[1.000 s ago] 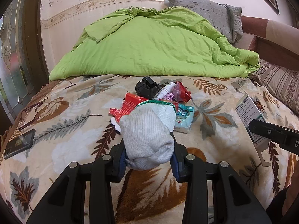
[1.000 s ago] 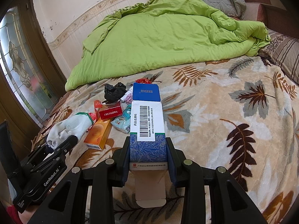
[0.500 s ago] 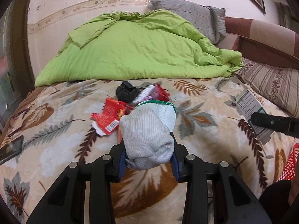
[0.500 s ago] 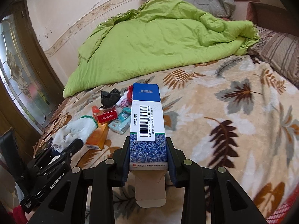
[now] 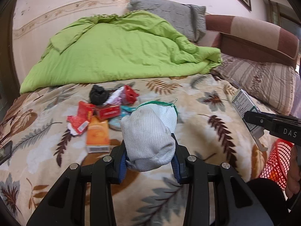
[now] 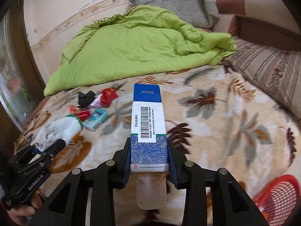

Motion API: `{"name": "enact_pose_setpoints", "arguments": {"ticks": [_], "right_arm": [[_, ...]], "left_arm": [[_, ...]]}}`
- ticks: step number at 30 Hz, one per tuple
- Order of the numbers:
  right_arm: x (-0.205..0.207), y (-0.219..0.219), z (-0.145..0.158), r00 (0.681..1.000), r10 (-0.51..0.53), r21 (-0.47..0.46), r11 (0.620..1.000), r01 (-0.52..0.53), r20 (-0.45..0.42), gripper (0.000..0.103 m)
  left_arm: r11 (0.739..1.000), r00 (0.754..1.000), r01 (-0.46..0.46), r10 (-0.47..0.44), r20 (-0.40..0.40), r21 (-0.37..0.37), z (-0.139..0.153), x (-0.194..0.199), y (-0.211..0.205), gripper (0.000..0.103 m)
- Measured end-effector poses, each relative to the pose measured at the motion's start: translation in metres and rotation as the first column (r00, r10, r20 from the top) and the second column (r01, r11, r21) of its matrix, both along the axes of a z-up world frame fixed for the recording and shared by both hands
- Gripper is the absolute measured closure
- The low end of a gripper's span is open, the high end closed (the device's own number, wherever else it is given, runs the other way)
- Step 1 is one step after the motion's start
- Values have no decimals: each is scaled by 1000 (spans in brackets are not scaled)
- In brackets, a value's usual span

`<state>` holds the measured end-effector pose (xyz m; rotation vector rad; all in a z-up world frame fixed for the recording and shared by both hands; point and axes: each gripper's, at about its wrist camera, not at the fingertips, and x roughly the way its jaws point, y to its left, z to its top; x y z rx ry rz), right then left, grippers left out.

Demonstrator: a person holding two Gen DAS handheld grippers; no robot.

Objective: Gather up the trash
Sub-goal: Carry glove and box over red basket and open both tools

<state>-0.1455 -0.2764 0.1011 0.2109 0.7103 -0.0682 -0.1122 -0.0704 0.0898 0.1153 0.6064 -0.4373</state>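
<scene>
Trash (image 5: 105, 111) lies in a loose cluster on the leaf-patterned blanket (image 5: 197, 101), just in front of the green duvet (image 5: 120, 50): a crumpled black bag (image 5: 98, 94), torn red wrappers (image 5: 80, 118), a red carton (image 5: 108, 112), an orange box (image 5: 97, 135) and a teal packet (image 6: 96, 118). The left gripper (image 5: 149, 162) is clamped on a white knit glove (image 5: 148, 133) with a green cuff, held above the blanket. The right gripper (image 6: 148, 162) is closed on a blue and white medicine box (image 6: 148, 122), its bottom flap hanging open between the jaws. A red mesh basket (image 6: 276, 197) sits at the lower right, beside the bed edge; something orange shows through its mesh in the left view, but what it is cannot be told. A striped pillow (image 6: 267, 71) lies to the right.
</scene>
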Motion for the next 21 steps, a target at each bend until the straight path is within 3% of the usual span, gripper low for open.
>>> {"name": "enact_pose_setpoints", "arguments": {"ticks": [7, 14, 18, 21], "right_arm": [[-33, -29, 2, 998, -57, -29, 998, 57, -1, 66], [-82, -81, 9, 989, -145, 14, 989, 145, 0, 66], [-127, -130, 12, 966, -259, 59, 964, 259, -5, 66], [-159, -159, 12, 939, -343, 71, 937, 343, -18, 66]], "left_arm": [[994, 994, 106, -107, -10, -13, 11, -19, -39, 66], [961, 960, 278, -278, -30, -4, 24, -44, -99, 66], [914, 913, 405, -406, -51, -18, 34, -64, -144, 66], [852, 845, 522, -523, -108, -41, 35, -82, -182, 65]]}}
